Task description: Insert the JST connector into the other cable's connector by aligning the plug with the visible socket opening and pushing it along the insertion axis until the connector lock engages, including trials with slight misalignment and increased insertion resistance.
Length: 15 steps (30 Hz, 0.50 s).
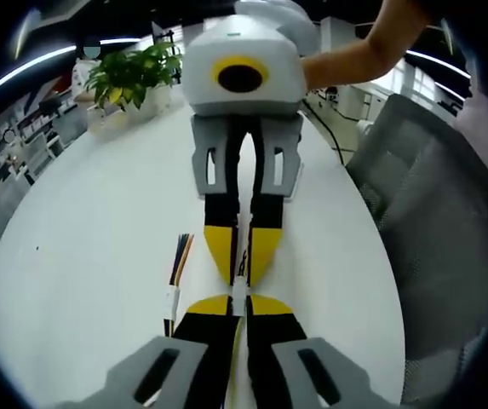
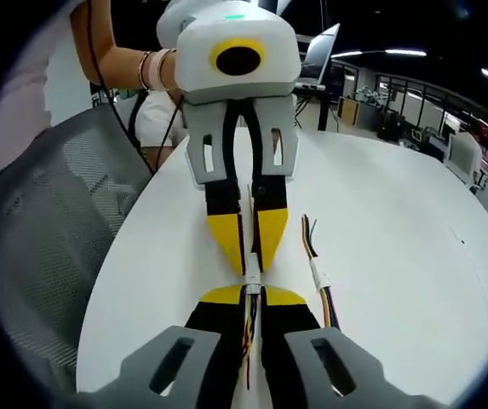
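Between the two claws' yellow tips, which meet nose to nose over the white table [image 1: 82, 281], sits the small white connector [image 2: 251, 274]. The right claw [image 2: 254, 294] is pinched on its cable [image 2: 249, 332]; the left claw [image 1: 239, 300] looks pressed on the mating piece, hidden between its tips. Beside them lies a spare cable [image 2: 318, 277]. Both parts look light, small and brittle, with limp wires, so I would hold the housings, not the wires.

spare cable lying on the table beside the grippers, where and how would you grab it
Grip the spare cable at its white connector housing, the one stiff block along the loose coloured wires. It lies flat on the white table, so come from above with the jaws straddling its width, across the wire direction.
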Motion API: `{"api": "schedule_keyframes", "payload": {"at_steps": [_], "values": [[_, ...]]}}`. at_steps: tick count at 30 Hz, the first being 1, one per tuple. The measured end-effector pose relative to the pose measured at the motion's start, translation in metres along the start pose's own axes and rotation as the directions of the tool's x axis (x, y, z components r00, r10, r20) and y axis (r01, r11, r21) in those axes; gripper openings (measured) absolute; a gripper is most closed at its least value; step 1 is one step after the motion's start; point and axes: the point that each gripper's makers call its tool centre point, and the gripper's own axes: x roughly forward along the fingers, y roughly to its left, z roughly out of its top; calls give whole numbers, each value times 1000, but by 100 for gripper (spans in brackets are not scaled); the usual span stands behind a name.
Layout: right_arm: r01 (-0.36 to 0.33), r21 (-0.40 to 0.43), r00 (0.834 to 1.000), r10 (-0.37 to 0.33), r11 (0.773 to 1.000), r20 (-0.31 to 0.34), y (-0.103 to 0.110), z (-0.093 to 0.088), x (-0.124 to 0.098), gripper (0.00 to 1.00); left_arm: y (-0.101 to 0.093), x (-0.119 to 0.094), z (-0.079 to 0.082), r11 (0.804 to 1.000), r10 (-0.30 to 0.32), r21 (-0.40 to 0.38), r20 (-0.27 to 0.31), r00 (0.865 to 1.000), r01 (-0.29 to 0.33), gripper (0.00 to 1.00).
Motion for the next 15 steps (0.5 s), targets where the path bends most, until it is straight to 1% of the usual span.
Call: {"api": "schedule_keyframes", "payload": {"at_steps": [7, 15], "values": [[6, -14, 1000, -6, 1000, -1, -2, 0, -1, 2, 1, -1, 2, 1000, 7, 14, 5, 1000, -7, 0], [10, -33, 1000, -10, 999, -8, -3, 0, 3, 1, 3, -2, 1, 1000, 17, 23, 6, 1000, -17, 0]]}}
